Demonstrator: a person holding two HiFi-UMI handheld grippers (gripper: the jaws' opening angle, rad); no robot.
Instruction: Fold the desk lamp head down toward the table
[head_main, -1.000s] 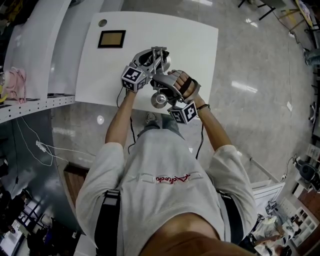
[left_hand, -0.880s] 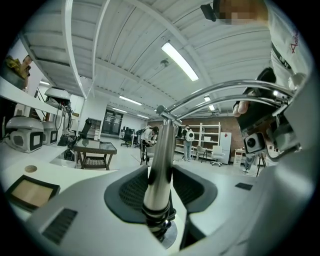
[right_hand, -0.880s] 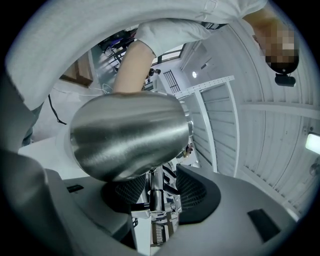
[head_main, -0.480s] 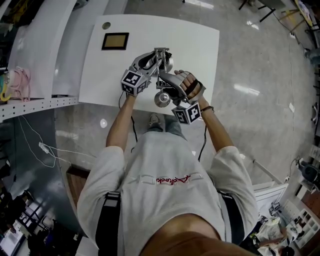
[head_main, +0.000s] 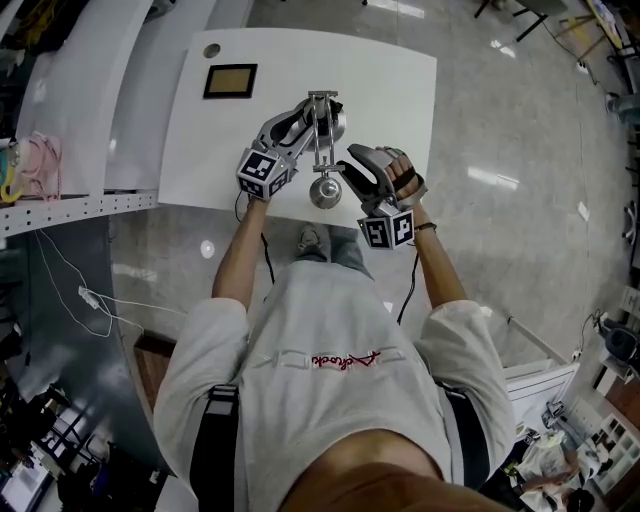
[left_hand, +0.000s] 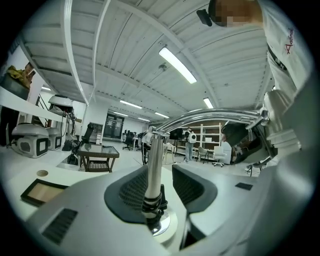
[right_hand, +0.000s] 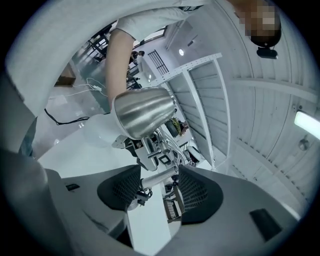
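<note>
The silver desk lamp stands on the white table (head_main: 390, 90), its base (head_main: 335, 125) at the far end. Its arm runs toward me to the cone-shaped head (head_main: 323, 192) over the table's near edge. My left gripper (head_main: 310, 112) reaches in from the left. In the left gripper view (left_hand: 160, 190) the lamp's upright pole (left_hand: 152, 165) stands between the jaws, close to the left pad and clear of the right one. My right gripper (head_main: 348, 160) is just right of the head, apart from it. Its jaws (right_hand: 159, 190) are opening with nothing gripped, and the head (right_hand: 145, 112) hangs above them.
A dark-framed panel (head_main: 230, 80) and a round hole (head_main: 211, 50) sit in the table's far left corner. A shelf (head_main: 60, 205) with a pink item lies to the left. My body and legs stand right against the table's near edge.
My right gripper has let go of the lamp's head end and drawn off to the right, its jaws spreading. The left gripper stays at the pole, shifted slightly.
</note>
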